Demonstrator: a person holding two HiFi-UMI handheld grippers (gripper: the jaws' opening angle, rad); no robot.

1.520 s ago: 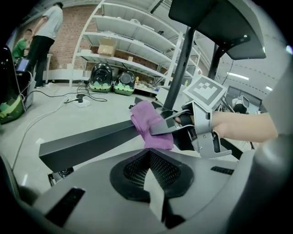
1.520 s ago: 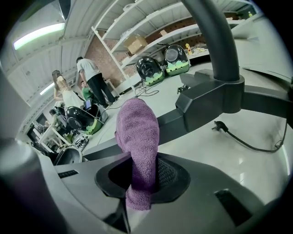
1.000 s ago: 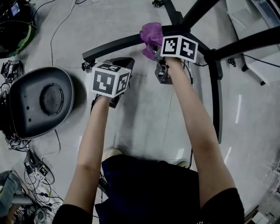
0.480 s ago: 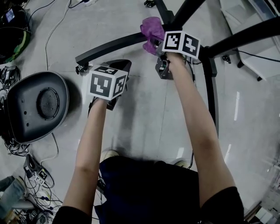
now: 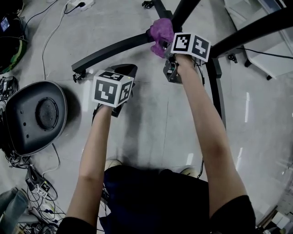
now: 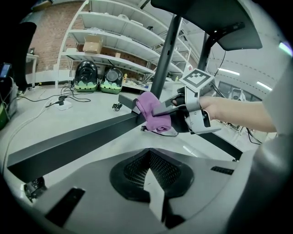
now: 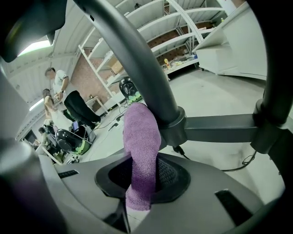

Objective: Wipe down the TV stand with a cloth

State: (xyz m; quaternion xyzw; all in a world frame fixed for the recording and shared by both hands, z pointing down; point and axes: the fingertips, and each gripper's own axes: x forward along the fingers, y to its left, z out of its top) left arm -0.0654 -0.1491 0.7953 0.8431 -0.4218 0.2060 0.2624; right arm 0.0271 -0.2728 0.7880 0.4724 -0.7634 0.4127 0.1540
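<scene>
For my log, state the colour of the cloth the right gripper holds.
Purple; the cloth shows best in the right gripper view.

Reaching forward and down: left arm (image 5: 94, 151), right arm (image 5: 206, 123). The left tongs (image 5: 127, 72) are closed, empty. The right tongs (image 5: 165, 45), further ahead, clamp a cloth (image 5: 160, 31).

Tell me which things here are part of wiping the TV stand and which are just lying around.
Part of the job:
- purple cloth, held in the jaws of the right gripper
- black TV stand leg, with the cloth against it

Just lying about:
- black oval case on the floor
- cables and plugs
- white power strip
</scene>
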